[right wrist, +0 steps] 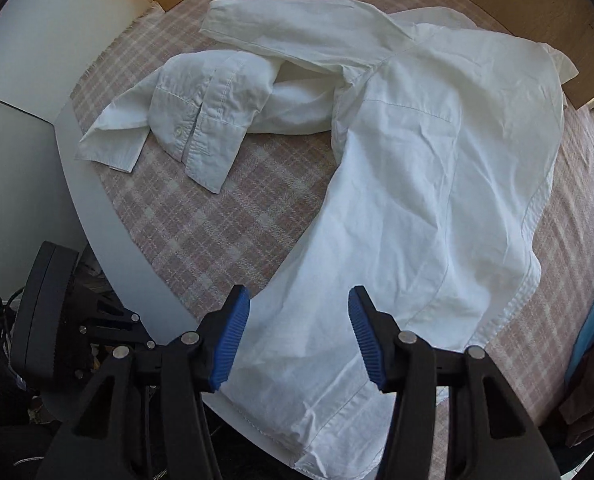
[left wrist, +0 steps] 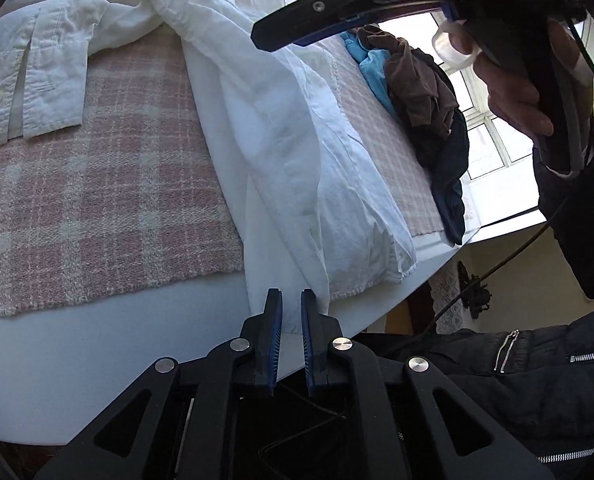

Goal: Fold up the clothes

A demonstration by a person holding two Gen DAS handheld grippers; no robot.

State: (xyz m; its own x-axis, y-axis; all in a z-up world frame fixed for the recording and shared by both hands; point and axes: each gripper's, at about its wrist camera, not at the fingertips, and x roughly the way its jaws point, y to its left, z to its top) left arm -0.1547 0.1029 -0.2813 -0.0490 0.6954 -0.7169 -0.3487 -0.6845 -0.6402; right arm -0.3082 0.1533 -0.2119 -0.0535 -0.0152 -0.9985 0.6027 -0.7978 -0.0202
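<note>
White long-sleeved cotton shirt (right wrist: pixel 417 168) lies spread on the pink-and-cream plaid woven cloth (right wrist: pixel 217 232), which covers the white round-edged surface (right wrist: pixel 97 216). All places below taken from the shirt.

Shirt body: runs lengthwise across the cloth, wrinkled, hem end hanging past the cloth edge and over the rim of the surface on my side. Collar end lies at the far side. One sleeve is bunched beside the body, its buttoned cuff (right wrist: pixel 201 132) lying flat on the plaid, with a second cuff end just beside it.

My left claw (left wrist: pixel 291 308): blue ribbed pads drawn close, with a fold of the shirt's hem edge pinched between them at the rim of the surface. Fabric rises from the pinch up toward the shirt body.

My right claw (right wrist: pixel 299 312): blue pads spread wide, nothing between them, hovering above the hem end of the shirt. Whether the tips touch the fabric I cannot tell. In the left wrist view the same claw shows overhead, my right hand (left wrist: pixel 513 92) wrapped round its black handle, a cable trailing down from it.

Beyond the shirt, at the cloth's far edge: heap of other clothes (left wrist: pixel 417 92), brown, light blue and dark navy pieces bunched together, well apart from the shirt's sleeve, near its long side.
</note>
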